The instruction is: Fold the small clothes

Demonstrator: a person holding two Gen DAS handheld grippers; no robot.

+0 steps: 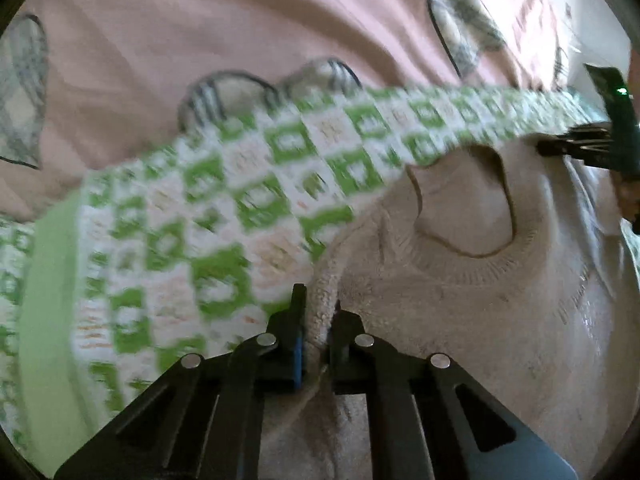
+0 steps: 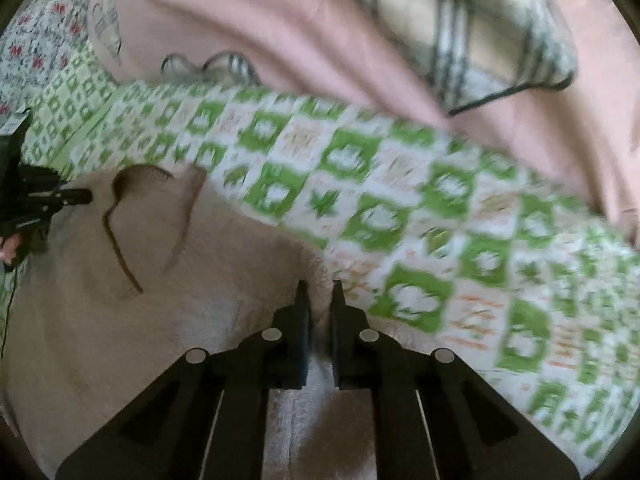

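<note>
A small beige knit sweater [image 1: 460, 300] with a ribbed round neck [image 1: 480, 264] lies on a green and white checked bedspread [image 1: 200, 208]. My left gripper [image 1: 319, 300] is shut on the sweater's shoulder edge, left of the neck. My right gripper [image 2: 319, 292] is shut on the sweater [image 2: 160, 320] at its other shoulder edge, right of the neck opening [image 2: 152, 216]. The right gripper also shows at the right edge of the left wrist view [image 1: 576, 146]. The left gripper also shows at the left edge of the right wrist view [image 2: 72, 198].
A pink blanket [image 1: 200, 40] with plaid heart patches [image 2: 480, 32] lies beyond the bedspread [image 2: 400, 200]. A floral fabric [image 2: 36, 44] shows at the far left of the right wrist view.
</note>
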